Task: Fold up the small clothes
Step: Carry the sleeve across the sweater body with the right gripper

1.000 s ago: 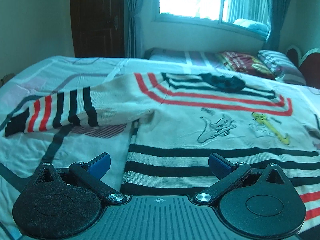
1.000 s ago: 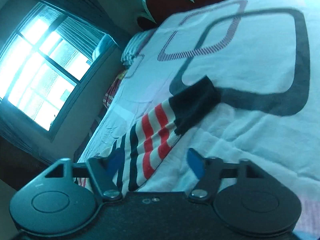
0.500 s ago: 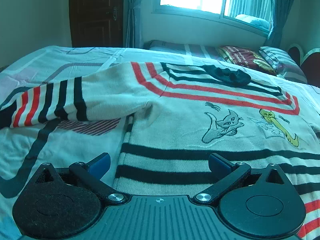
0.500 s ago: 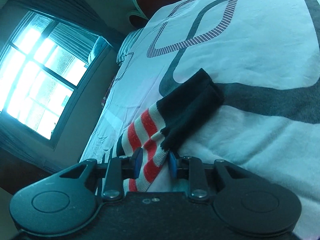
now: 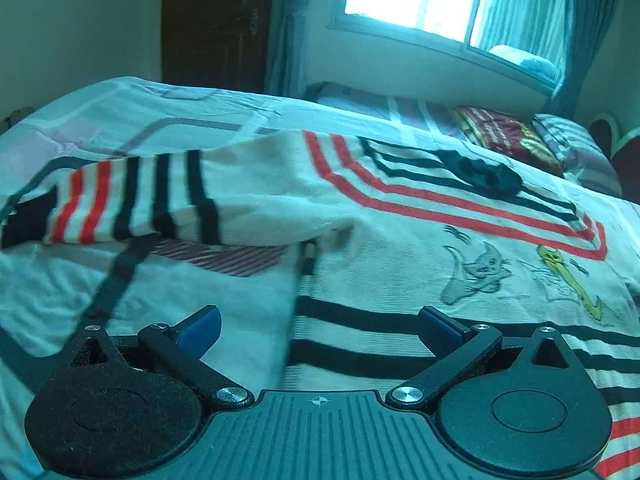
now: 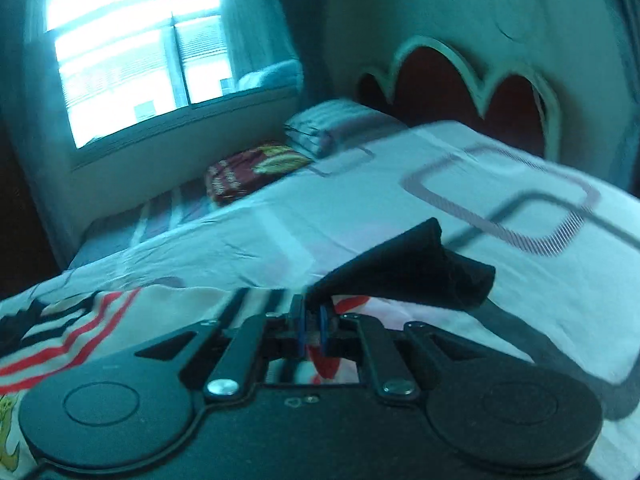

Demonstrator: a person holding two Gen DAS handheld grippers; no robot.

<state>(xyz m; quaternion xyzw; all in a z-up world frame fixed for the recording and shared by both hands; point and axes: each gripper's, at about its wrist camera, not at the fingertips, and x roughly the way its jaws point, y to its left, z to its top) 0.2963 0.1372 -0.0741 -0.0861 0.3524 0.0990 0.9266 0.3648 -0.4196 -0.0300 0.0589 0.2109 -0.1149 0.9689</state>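
A small white knit sweater (image 5: 400, 248) with red and black stripes and cartoon pictures lies flat on the bed. Its left sleeve (image 5: 132, 200) stretches out to the left. My left gripper (image 5: 318, 326) is open and empty, low over the sweater's lower left hem. My right gripper (image 6: 311, 334) is shut on the other sleeve near its black cuff (image 6: 404, 270) and holds it lifted above the bed, with the cuff drooping forward. The sweater's body shows at the lower left of the right wrist view (image 6: 72, 332).
The bed sheet (image 5: 60, 300) is white with grey and dark line patterns. Pillows and a red folded cloth (image 5: 508, 136) lie by the window wall. A red scalloped headboard (image 6: 460, 92) stands at the far end. A dark door (image 5: 212, 20) is behind.
My right gripper closed on the striped sleeve, lifted it and swung left toward the sweater's body. My left gripper stayed open and shifted slightly left by the hem.
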